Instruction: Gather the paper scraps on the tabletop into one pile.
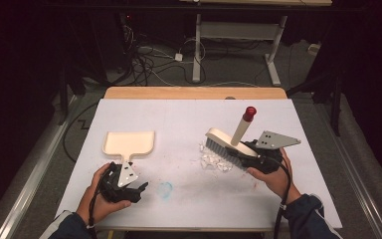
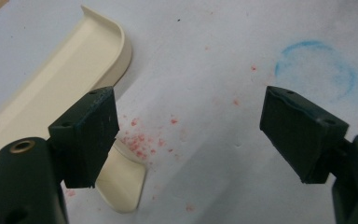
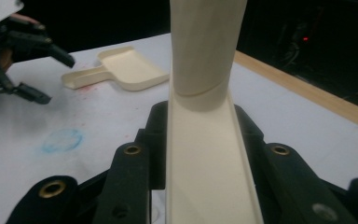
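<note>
**High view: brush clamped on the right, dustpan lying free on the left**

High view first: white worktop (image 1: 189,199), with a cream dustpan (image 1: 129,143) lying flat on the left half, pan end far, short handle pointing near. Just near that handle, left gripper (image 1: 142,189) held in the left hand (image 1: 102,199), jaws spread wide with nothing between them, tips pointing right. On the right half, cream brush (image 1: 224,141) with grey bristles down on the worktop, its long handle rising far and up to a red cap (image 1: 250,113). Right gripper (image 1: 251,149) in the right hand (image 1: 273,177), closed on the near end of the brush head. Small heap of clear shards (image 1: 211,160) touching the bristles on their near-left side. Faint blue ring (image 1: 165,189) marked on the worktop between the two hands, nearer the left one.

Left gripper view: both jaws far apart over bare worktop, holding nothing; dustpan handle end (image 2: 121,184) just beside and partly behind the left jaw, not gripped; red specks (image 2: 142,142) scattered beside it; blue ring (image 2: 314,70) up right.

Right gripper view: jaws pressed against both sides of the cream brush body (image 3: 207,163), handle rising straight ahead; dustpan (image 3: 121,70) and left gripper (image 3: 46,74) farther off to the left, well apart from the brush.
</note>
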A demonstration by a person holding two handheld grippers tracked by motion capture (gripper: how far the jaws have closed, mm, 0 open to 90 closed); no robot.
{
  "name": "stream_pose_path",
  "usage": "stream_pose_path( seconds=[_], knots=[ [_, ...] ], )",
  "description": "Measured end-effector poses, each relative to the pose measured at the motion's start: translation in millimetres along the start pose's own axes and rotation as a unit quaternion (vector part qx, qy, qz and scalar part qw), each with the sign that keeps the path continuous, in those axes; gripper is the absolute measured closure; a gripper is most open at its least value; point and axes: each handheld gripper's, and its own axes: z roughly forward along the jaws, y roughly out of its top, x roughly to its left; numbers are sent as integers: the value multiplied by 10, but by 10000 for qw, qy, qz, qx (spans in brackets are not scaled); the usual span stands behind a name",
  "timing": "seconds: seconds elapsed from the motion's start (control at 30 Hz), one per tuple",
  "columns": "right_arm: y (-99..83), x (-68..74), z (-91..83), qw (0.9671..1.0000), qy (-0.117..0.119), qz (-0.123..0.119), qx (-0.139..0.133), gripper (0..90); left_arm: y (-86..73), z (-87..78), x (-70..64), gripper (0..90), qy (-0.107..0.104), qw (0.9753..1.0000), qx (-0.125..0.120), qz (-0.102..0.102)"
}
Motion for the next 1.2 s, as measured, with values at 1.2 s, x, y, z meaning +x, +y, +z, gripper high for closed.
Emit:
stream_pose_path(
  seconds=[1.2],
  knots=[
    [-221, 320, 952, 9546, -2743, 961, 648, 677, 24, 49, -3, 187, -89, 9999, 55, 65]
  ],
)
